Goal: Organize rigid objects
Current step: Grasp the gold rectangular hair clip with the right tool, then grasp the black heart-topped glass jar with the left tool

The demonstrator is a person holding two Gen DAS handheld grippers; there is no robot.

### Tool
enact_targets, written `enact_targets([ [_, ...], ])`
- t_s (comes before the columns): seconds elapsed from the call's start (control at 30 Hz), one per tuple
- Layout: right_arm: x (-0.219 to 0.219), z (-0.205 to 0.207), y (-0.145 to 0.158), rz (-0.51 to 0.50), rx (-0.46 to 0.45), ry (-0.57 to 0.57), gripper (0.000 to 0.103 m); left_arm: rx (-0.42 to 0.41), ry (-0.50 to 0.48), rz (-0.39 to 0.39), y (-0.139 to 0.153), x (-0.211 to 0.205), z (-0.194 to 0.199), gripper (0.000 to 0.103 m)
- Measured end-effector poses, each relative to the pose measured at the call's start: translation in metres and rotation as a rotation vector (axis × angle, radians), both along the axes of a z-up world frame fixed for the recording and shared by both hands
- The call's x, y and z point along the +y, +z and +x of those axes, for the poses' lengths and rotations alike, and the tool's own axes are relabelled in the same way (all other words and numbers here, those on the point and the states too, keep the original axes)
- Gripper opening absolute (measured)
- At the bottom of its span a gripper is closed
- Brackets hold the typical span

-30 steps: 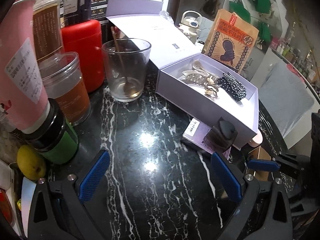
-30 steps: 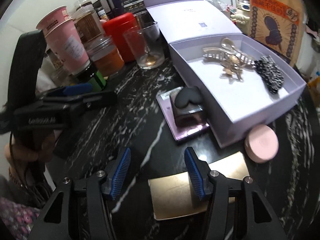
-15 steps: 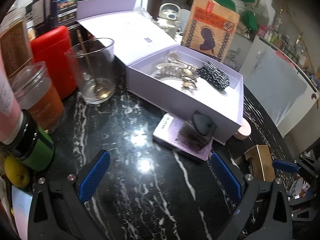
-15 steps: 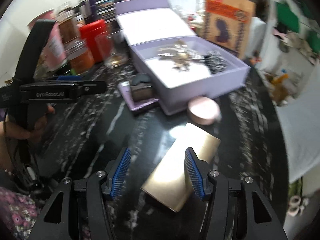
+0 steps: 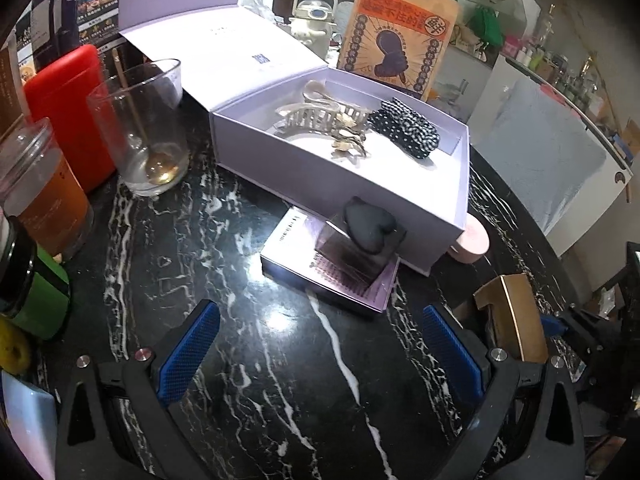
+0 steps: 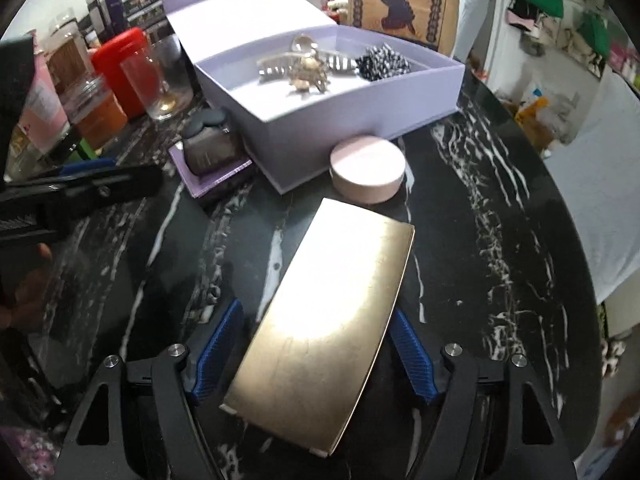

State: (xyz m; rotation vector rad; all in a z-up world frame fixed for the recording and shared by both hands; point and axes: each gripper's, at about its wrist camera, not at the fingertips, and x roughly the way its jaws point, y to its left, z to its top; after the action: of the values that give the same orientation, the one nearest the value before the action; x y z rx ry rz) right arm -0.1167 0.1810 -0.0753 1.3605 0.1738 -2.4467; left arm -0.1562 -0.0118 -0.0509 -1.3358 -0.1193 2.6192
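An open lilac box (image 5: 360,188) on the black marble table holds hair claws (image 5: 320,120) and a black dotted scrunchie (image 5: 404,128); it also shows in the right wrist view (image 6: 352,120). A flat purple case (image 5: 328,276) with a dark heart-topped bottle (image 5: 368,236) lies against its front. A pink round compact (image 6: 368,170) sits by the box corner. My right gripper (image 6: 312,356) straddles a flat gold box (image 6: 328,320), jaws wide, not squeezing it. My left gripper (image 5: 320,356) is open and empty over bare marble. The gold box also shows in the left wrist view (image 5: 512,316).
A glass with a spoon (image 5: 144,128), a red canister (image 5: 68,108), an orange-filled jar (image 5: 40,192), a green-banded jar (image 5: 32,292) and a pink tube (image 6: 40,100) crowd the left. A brown printed bag (image 5: 396,36) stands behind the box. The table's round edge runs along the right.
My right gripper has moved forward over the gold box, which now lies between its fingers. My left gripper has swung right and closer to the lilac box.
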Motion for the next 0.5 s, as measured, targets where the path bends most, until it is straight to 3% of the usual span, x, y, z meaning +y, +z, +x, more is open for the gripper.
enact_targets([
  [0.03, -0.001, -0.001, -0.001, 0.024, 0.01, 0.004, 0.055, 0.0, 0.003, 0.004, 0.0, -0.001, -0.001, 0.103],
  [0.1, -0.003, -0.003, 0.0, 0.064, 0.043, 0.023, 0.045, -0.004, 0.004, 0.022, 0.0, -0.002, -0.003, 0.103],
  [0.5, 0.023, -0.014, -0.002, 0.049, 0.067, -0.064, 0.047, 0.029, -0.031, 0.063, -0.004, 0.008, -0.024, 0.103],
])
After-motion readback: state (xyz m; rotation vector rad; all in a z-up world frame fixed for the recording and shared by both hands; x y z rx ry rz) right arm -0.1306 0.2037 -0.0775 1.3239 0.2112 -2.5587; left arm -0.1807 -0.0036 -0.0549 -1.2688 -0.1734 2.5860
